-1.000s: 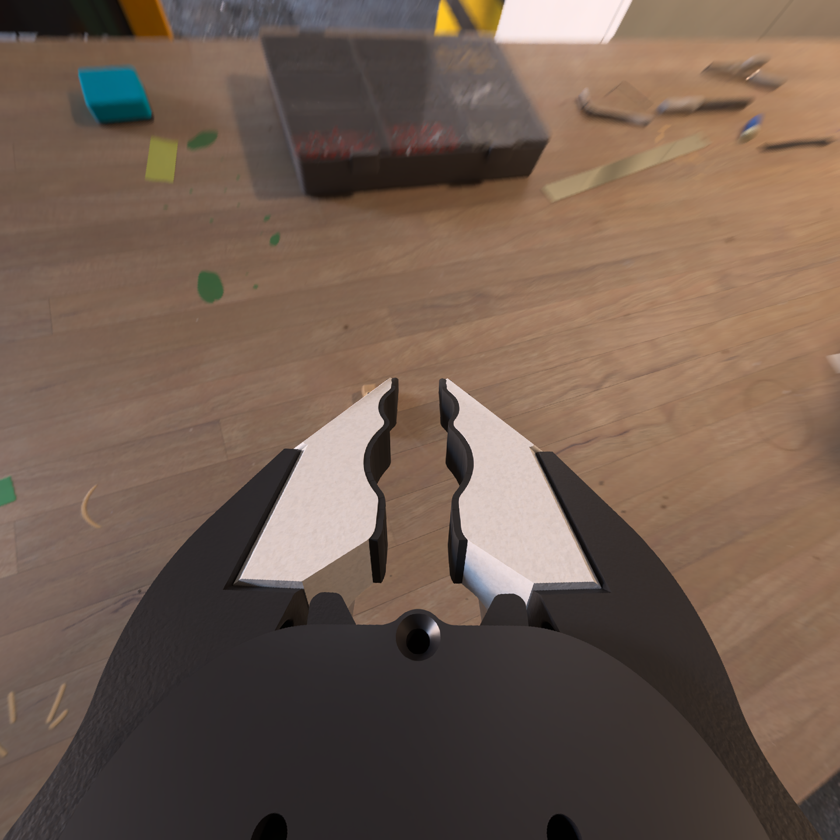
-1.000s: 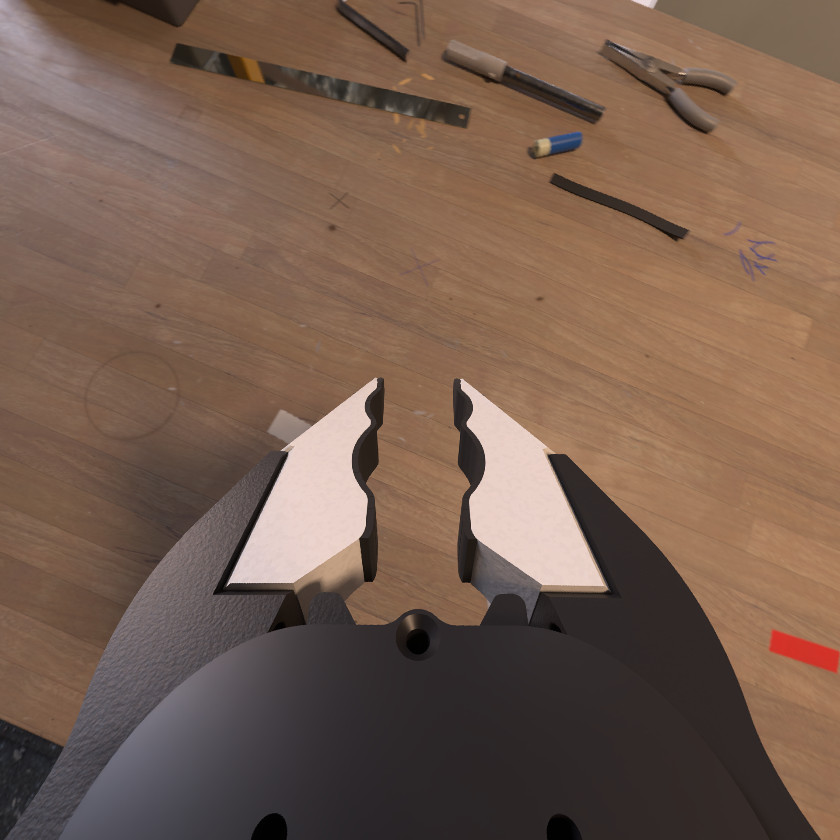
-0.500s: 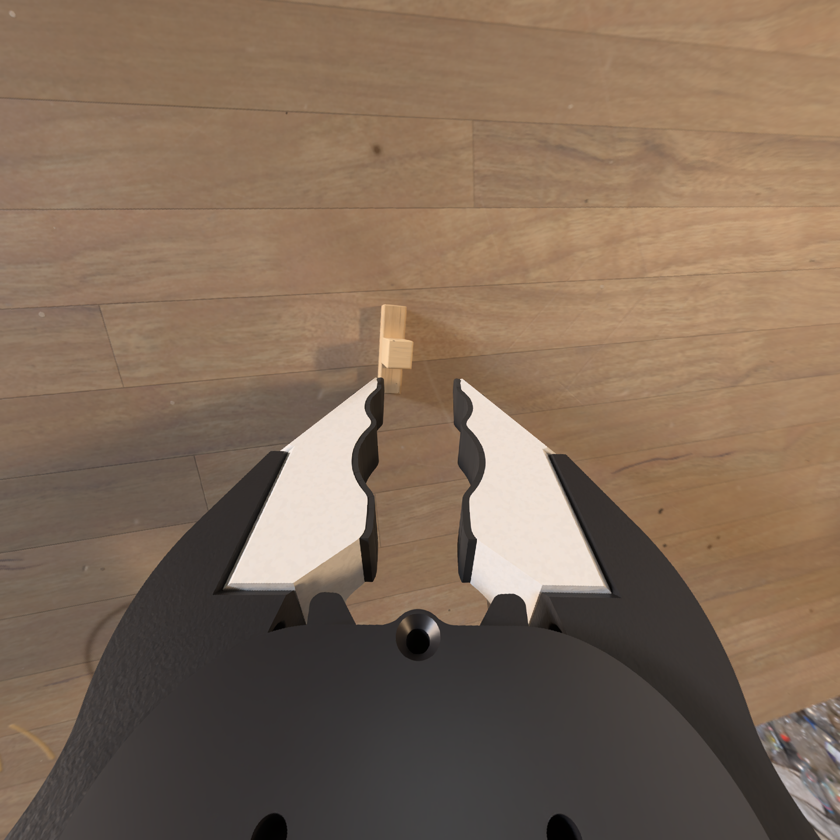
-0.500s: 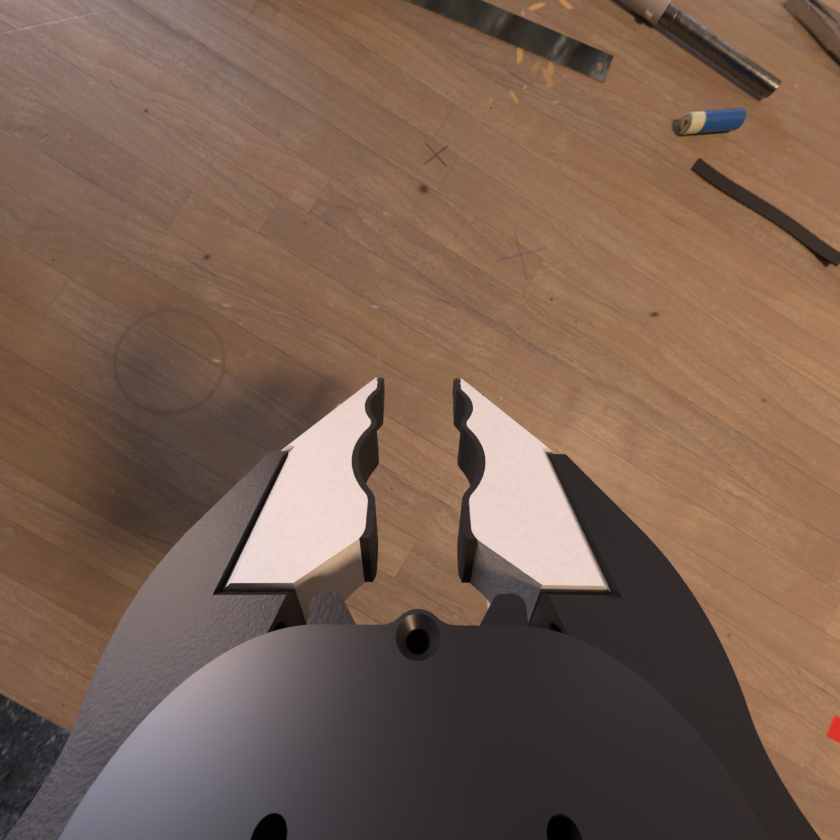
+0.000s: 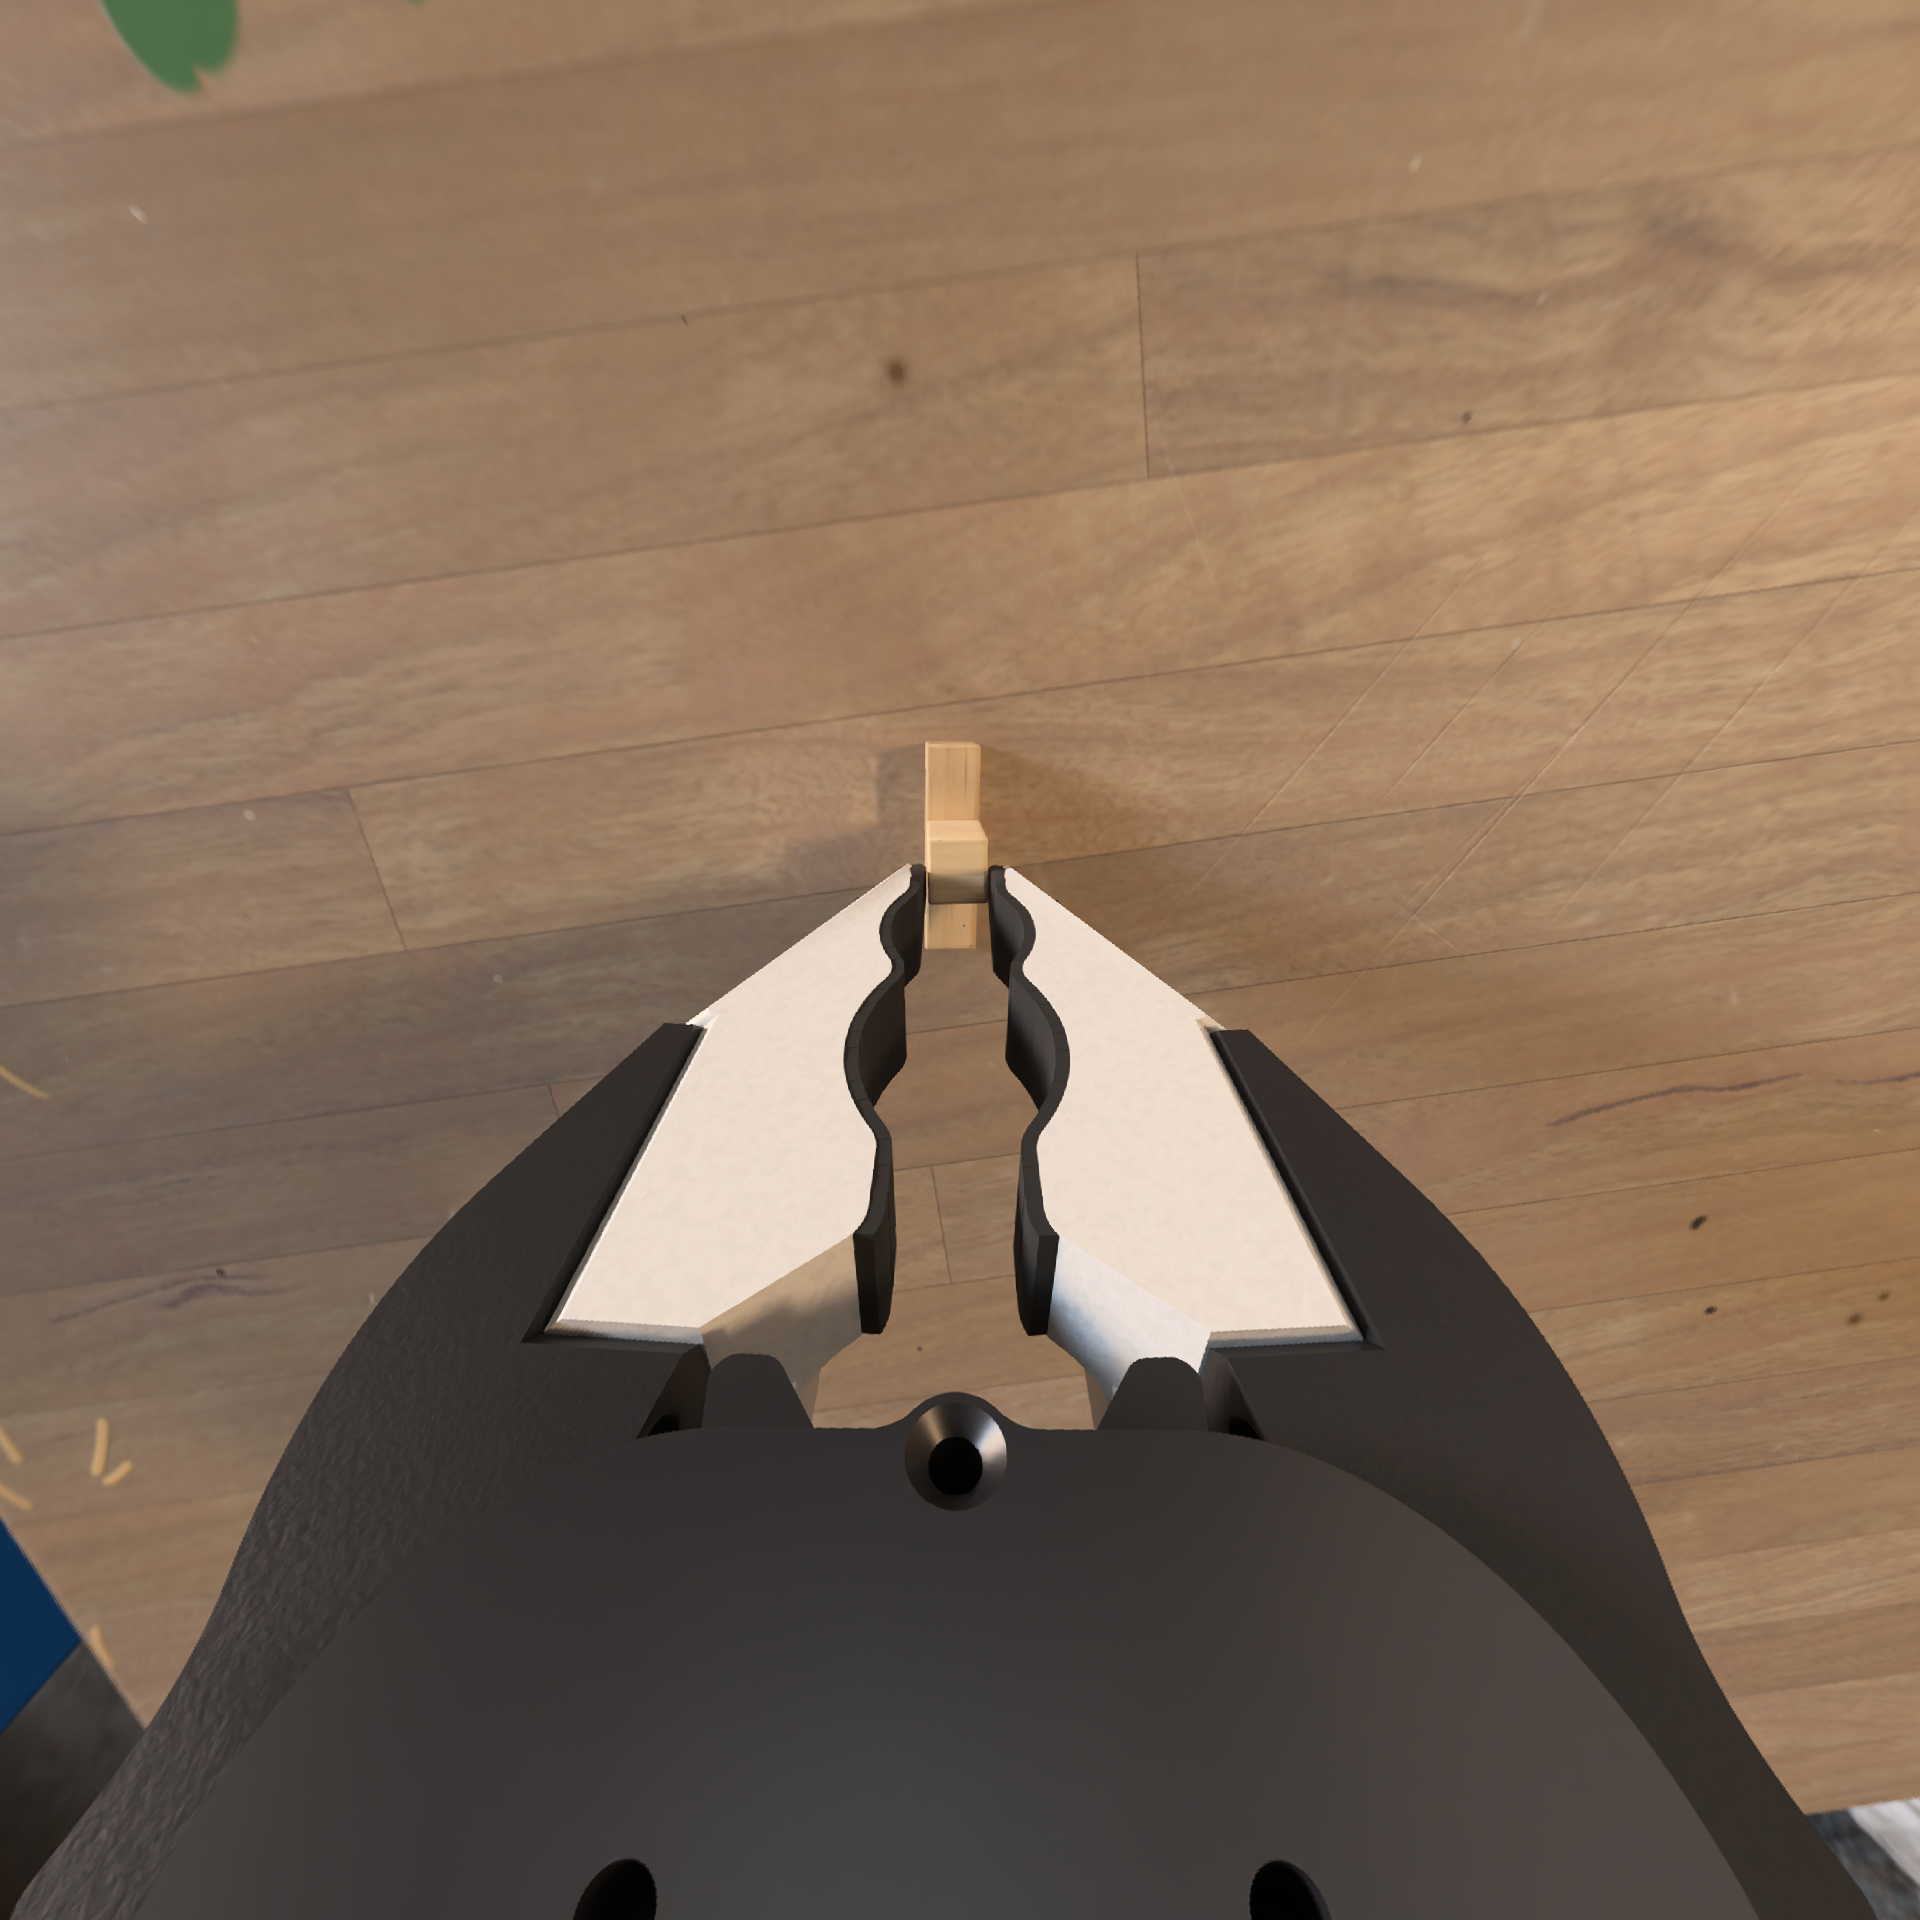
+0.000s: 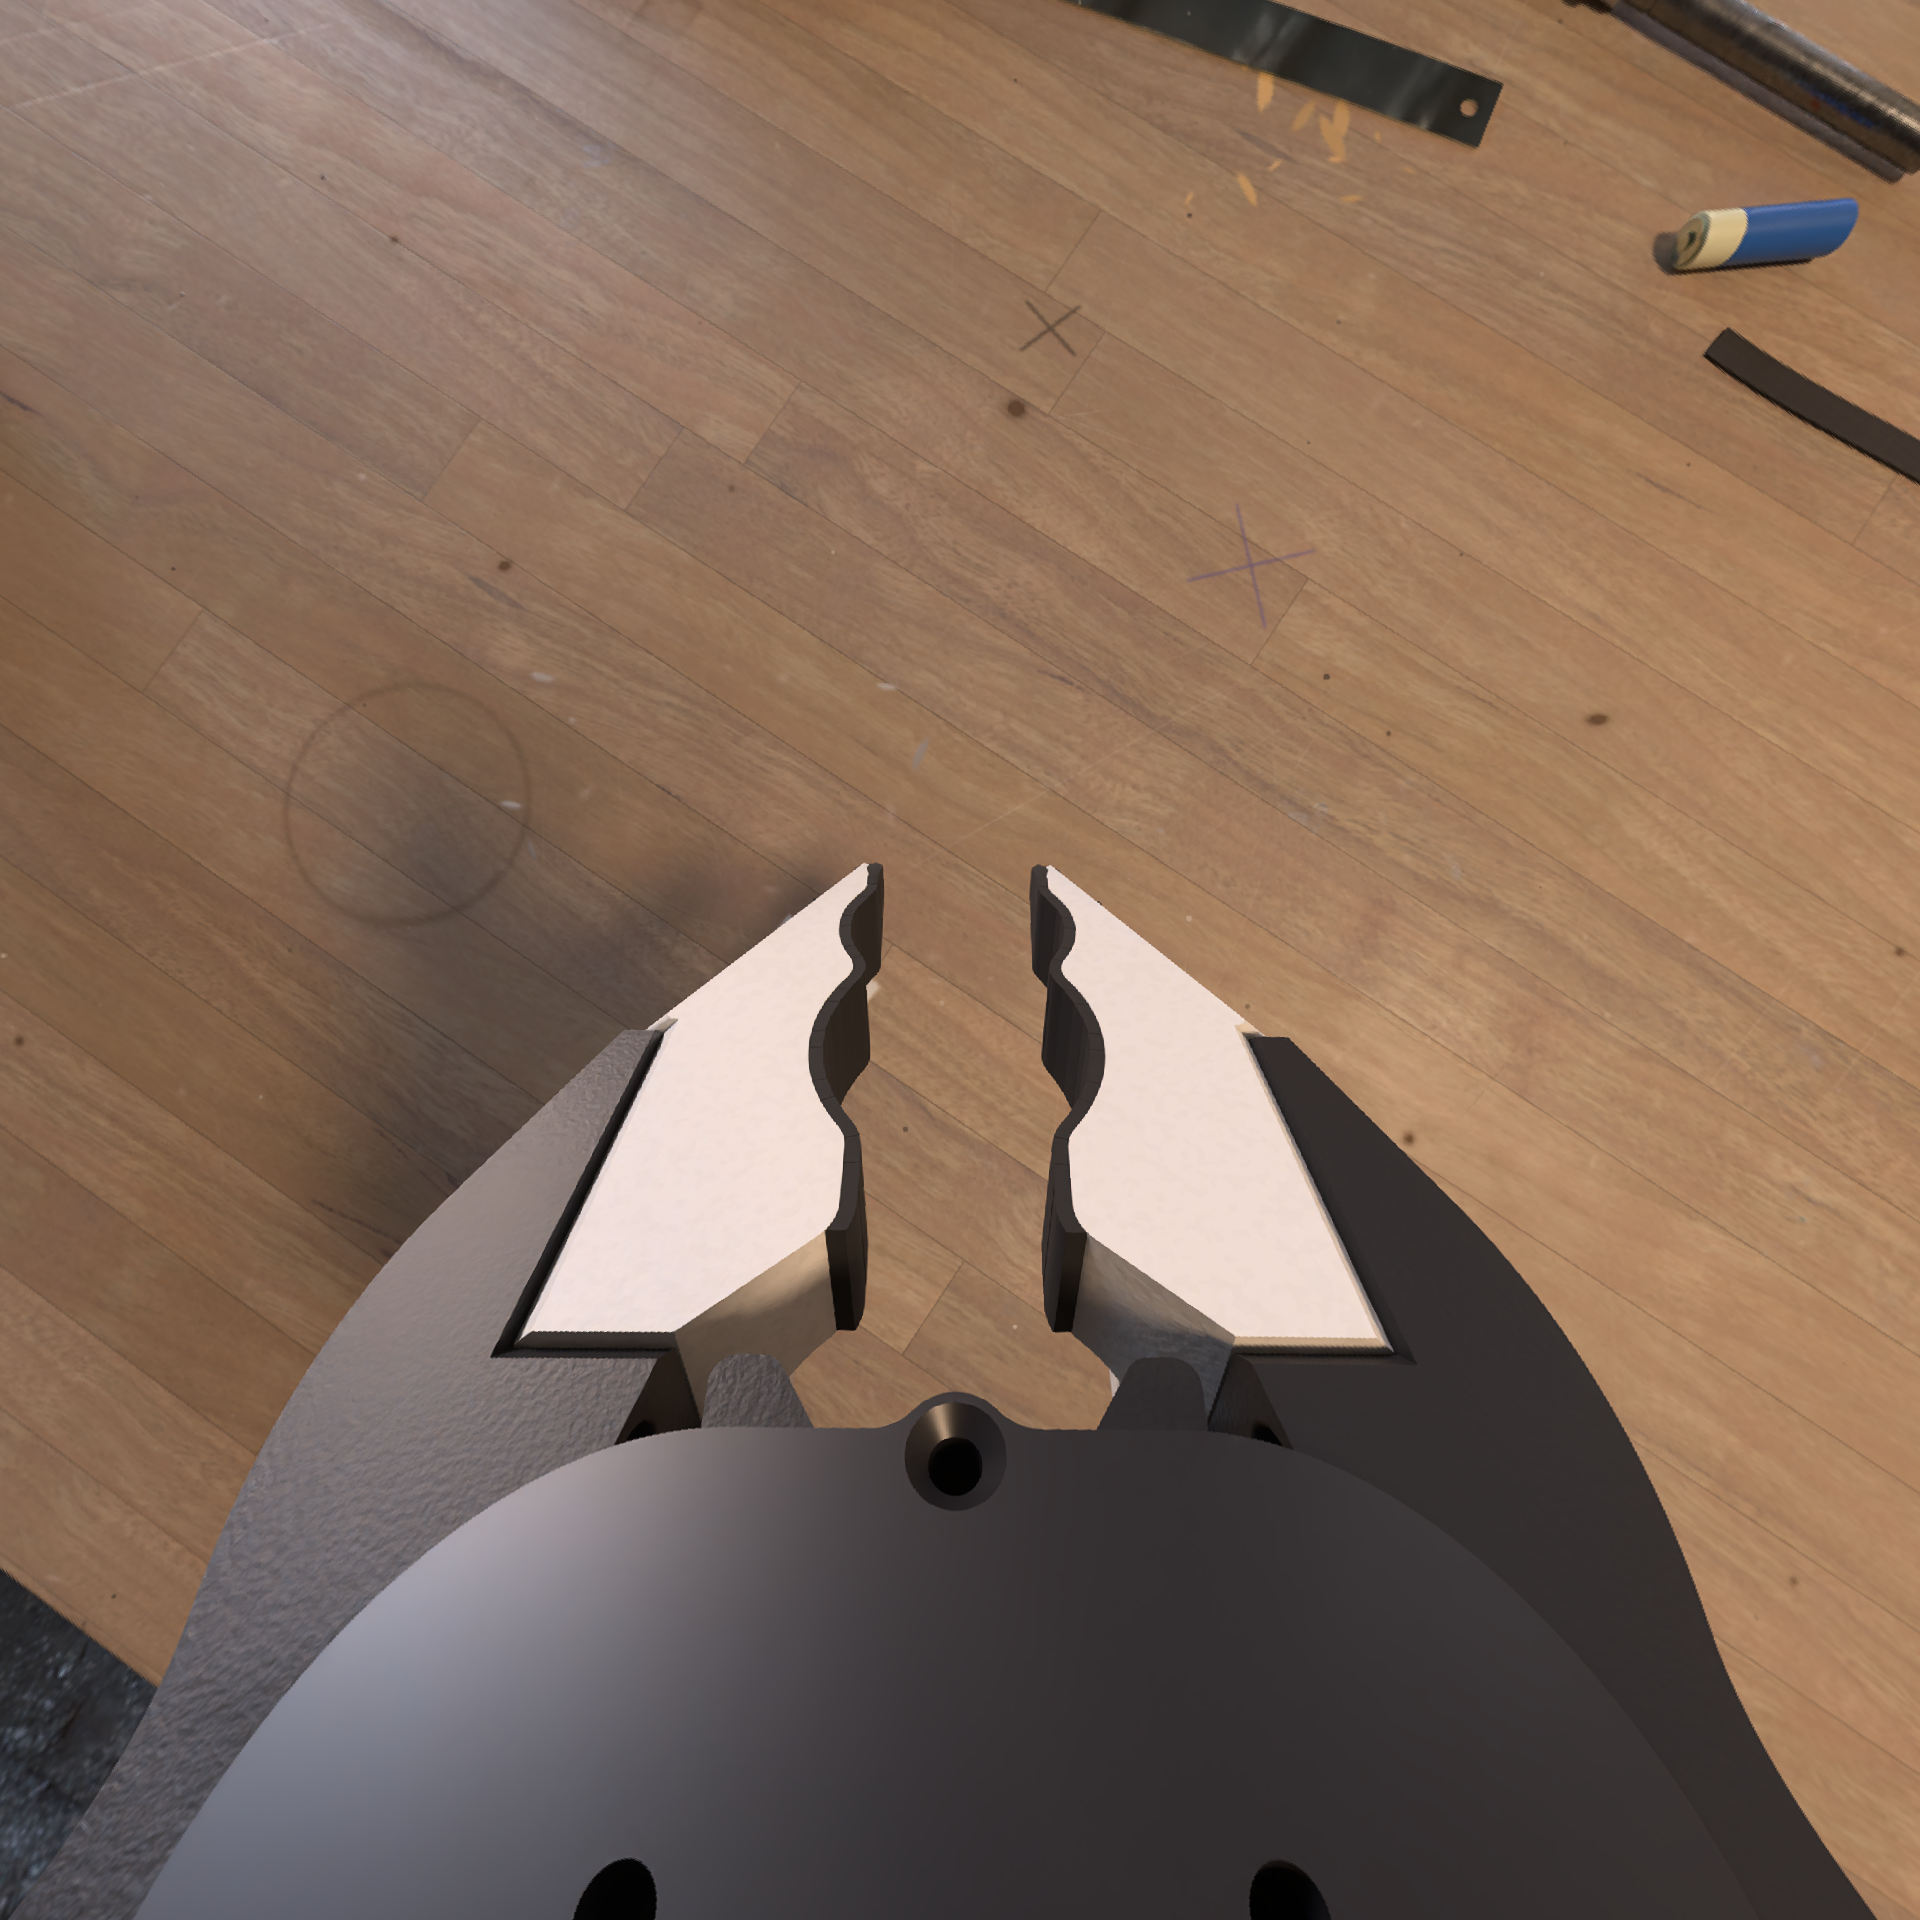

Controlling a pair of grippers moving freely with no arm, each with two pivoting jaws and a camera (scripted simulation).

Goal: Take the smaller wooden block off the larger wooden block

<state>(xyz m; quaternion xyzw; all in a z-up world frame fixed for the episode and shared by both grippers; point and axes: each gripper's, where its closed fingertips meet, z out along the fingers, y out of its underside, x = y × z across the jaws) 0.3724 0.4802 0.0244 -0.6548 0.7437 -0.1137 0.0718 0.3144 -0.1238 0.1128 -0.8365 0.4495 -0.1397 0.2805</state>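
In the left wrist view a long pale larger wooden block [image 5: 953,779] lies flat on the brown wooden table, pointing away from me. The smaller wooden block [image 5: 956,847], a pale cube, sits on its middle. My left gripper [image 5: 956,878] points down at them, and its two fingertips press the left and right sides of the smaller block. The near end of the larger block shows between the fingers below the cube. My right gripper [image 6: 956,878] is open and empty above bare table. The blocks do not show in the right wrist view.
A green patch [image 5: 177,42] lies far left and a blue object [image 5: 26,1621] sits at the left edge. In the right wrist view a metal strip [image 6: 1299,52], a blue capped object [image 6: 1766,234] and a black strip [image 6: 1818,405] lie far right. The table edge [image 6: 62,1662] is lower left.
My left gripper has swung down over the blocks, moved up to them and narrowed its fingers onto the smaller block. My right gripper has drifted slightly forward and stays open.
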